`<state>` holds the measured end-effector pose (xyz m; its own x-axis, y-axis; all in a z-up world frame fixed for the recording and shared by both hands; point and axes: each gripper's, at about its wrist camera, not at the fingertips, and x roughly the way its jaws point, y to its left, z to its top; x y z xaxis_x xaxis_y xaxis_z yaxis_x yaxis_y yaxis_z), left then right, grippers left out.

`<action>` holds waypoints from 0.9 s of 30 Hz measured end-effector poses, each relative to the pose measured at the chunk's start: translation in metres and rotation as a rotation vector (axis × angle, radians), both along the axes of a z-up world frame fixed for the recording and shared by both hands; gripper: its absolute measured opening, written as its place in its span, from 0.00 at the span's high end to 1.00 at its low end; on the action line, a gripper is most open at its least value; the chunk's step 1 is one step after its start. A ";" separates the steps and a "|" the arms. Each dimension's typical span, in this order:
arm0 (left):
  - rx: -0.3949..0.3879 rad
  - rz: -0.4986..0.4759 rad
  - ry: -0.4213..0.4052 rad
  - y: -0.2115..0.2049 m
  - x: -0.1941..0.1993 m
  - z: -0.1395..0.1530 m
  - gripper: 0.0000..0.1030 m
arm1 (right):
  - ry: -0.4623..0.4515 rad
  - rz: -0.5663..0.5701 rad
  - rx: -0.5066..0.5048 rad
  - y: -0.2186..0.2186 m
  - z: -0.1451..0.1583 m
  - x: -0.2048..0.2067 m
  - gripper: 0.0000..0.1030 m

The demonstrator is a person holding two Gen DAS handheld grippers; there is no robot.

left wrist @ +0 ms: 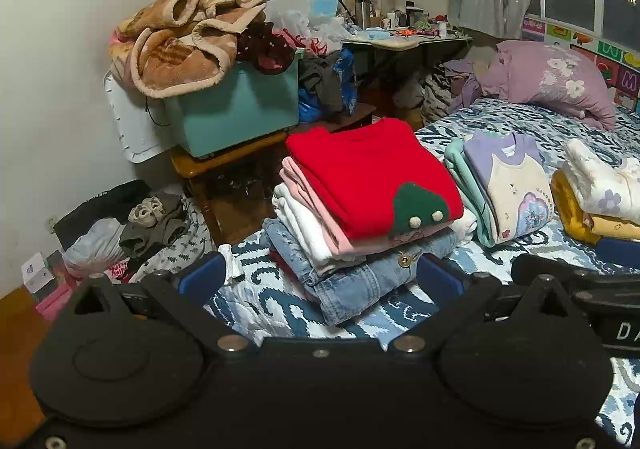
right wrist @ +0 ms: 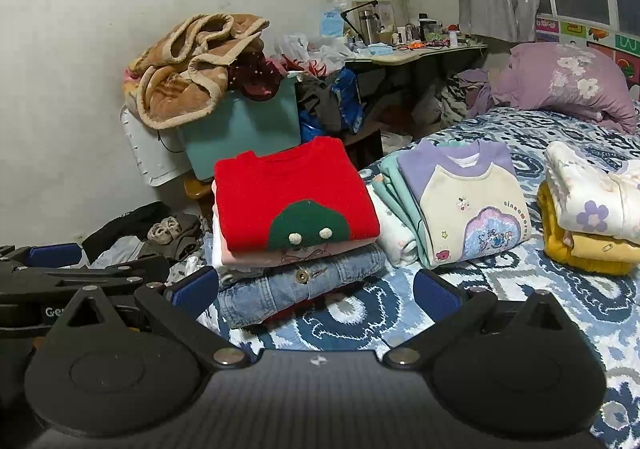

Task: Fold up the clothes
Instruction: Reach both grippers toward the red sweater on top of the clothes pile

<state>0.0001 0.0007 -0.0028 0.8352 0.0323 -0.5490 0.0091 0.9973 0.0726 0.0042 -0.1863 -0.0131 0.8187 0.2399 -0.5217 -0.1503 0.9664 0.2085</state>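
A folded red sweater with a green patch tops a stack of folded clothes on the blue patterned bed; folded denim lies near the bottom. A second stack, topped by a purple and cream shirt, stands to its right. A third stack of white floral and yellow clothes is further right. My left gripper is open and empty just before the red stack. My right gripper is open and empty beside it.
A teal bin with a brown blanket on top stands on a wooden stool by the wall. Loose clothes lie on the floor at left. A cluttered desk and a purple pillow are behind.
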 end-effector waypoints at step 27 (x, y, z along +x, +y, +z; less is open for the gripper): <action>-0.041 -0.025 -0.019 0.008 0.025 -0.010 0.00 | 0.000 0.000 0.049 -0.004 -0.018 0.012 0.00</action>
<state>0.0255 0.0083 -0.0132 0.8459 -0.0112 -0.5333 0.0332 0.9989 0.0317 0.0165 -0.1907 -0.0310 0.8189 0.2651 -0.5091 -0.1500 0.9550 0.2559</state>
